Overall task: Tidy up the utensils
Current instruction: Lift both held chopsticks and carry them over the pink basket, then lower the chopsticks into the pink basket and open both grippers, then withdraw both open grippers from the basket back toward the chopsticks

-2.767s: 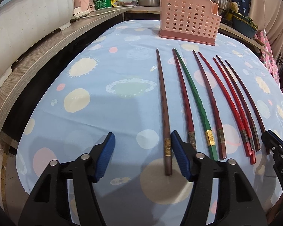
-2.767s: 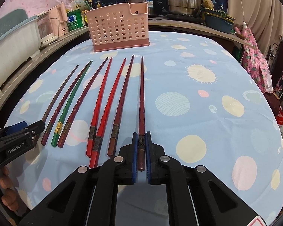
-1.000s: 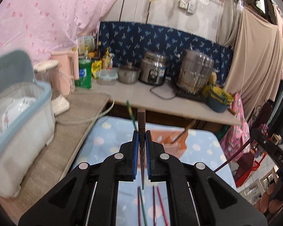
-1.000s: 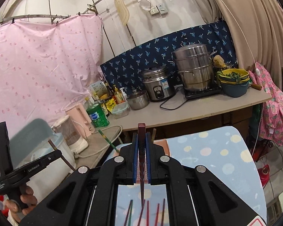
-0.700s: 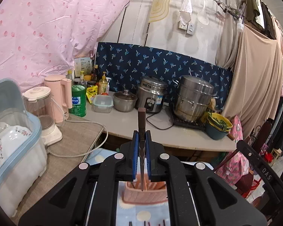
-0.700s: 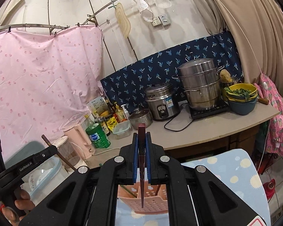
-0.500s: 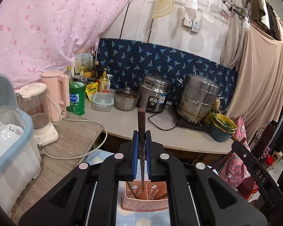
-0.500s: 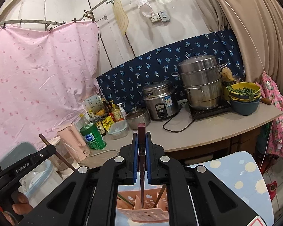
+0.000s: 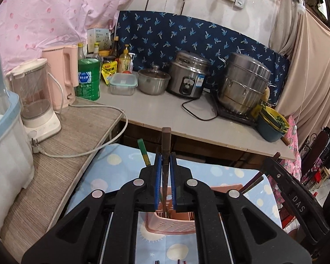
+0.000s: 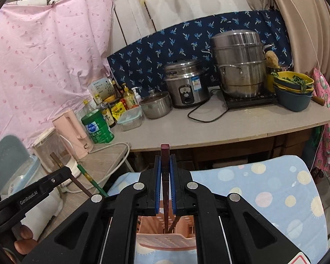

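Note:
My left gripper (image 9: 164,171) is shut on a brown chopstick (image 9: 166,140) held upright, its tip down inside the pink perforated basket (image 9: 171,222). A green chopstick (image 9: 144,154) leans in the basket just left of it. My right gripper (image 10: 165,176) is shut on a dark red chopstick (image 10: 165,156), also upright, with its tip reaching into the pink basket (image 10: 165,242). The left gripper (image 10: 33,193) with its brown chopstick shows at the left of the right wrist view. The right gripper (image 9: 297,204) shows at the right of the left wrist view.
The basket stands on a blue spotted tablecloth (image 10: 275,198). Behind it a counter (image 9: 165,114) carries a rice cooker (image 9: 188,77), a steel steamer pot (image 9: 244,83), a green can, bottles and bowls. A blender (image 9: 36,101), pink kettle and blue-rimmed bin stand left.
Both grippers picked chopsticks off the cloth, turned them upright and carried them over the basket. In the last half second both have lowered, and the tips now sit deeper in the basket.

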The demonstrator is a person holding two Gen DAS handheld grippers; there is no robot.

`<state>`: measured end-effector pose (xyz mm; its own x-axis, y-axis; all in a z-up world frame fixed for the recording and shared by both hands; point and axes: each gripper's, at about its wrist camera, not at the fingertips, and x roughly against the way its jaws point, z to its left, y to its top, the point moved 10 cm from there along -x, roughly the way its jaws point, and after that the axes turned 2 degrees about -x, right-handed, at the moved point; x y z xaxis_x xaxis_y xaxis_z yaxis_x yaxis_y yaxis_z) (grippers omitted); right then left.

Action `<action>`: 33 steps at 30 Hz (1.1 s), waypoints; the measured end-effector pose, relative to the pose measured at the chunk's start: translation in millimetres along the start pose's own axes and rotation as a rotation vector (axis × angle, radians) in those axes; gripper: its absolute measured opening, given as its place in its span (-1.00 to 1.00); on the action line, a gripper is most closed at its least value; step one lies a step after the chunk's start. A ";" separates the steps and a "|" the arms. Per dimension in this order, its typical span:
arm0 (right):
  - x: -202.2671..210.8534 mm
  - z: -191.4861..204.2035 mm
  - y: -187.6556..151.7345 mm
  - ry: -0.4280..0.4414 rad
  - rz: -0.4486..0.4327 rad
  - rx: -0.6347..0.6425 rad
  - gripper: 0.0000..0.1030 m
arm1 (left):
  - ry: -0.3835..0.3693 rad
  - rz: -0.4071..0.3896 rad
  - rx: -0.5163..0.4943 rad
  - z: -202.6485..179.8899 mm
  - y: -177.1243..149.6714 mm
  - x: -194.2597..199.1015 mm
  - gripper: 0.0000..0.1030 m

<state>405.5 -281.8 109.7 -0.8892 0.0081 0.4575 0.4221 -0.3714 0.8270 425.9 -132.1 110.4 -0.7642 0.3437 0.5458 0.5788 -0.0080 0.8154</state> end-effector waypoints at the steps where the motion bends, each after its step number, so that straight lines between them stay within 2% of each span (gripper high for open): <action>1: -0.1 -1.3 -1.4 -0.003 -0.001 0.000 -0.79 | 0.003 0.003 0.001 0.7 -2.2 -2.1 -0.85; 3: -0.3 -2.6 -3.7 -0.015 -0.003 0.002 -0.67 | 0.011 0.000 0.004 3.2 -6.0 -3.7 -0.69; 5: 2.9 -3.4 -3.8 -0.011 -0.012 -0.002 -0.52 | 0.023 -0.003 0.002 4.5 -8.9 -2.9 -0.28; 7: 7.5 -3.8 -3.2 -0.008 -0.022 -0.006 -0.40 | 0.041 -0.015 -0.009 5.3 -11.3 0.4 -0.19; 9: 13.2 -3.5 -1.7 -0.006 -0.035 -0.003 -0.36 | 0.050 -0.018 -0.026 4.8 -13.2 2.0 -0.15; 11: 21.1 -3.3 0.2 -0.011 -0.053 0.003 -0.31 | 0.063 -0.024 -0.037 4.7 -14.4 5.8 0.02; 14: 33.5 -1.7 0.7 -0.003 -0.068 0.006 -0.24 | 0.076 -0.038 -0.050 3.7 -17.3 14.2 0.16; 24: 75.7 0.1 -17.7 0.016 -0.070 0.013 -0.15 | 0.091 -0.043 -0.075 -0.8 -33.7 41.1 0.19; 33: 117.8 0.4 -64.2 -0.002 -0.049 0.059 -0.14 | 0.115 -0.043 -0.113 -3.1 -69.4 79.6 0.24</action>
<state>273.7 -256.6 110.7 -0.9088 0.0269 0.4164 0.3876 -0.3151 0.8663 324.1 -107.1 97.9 -0.8190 0.2361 0.5230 0.5140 -0.1033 0.8515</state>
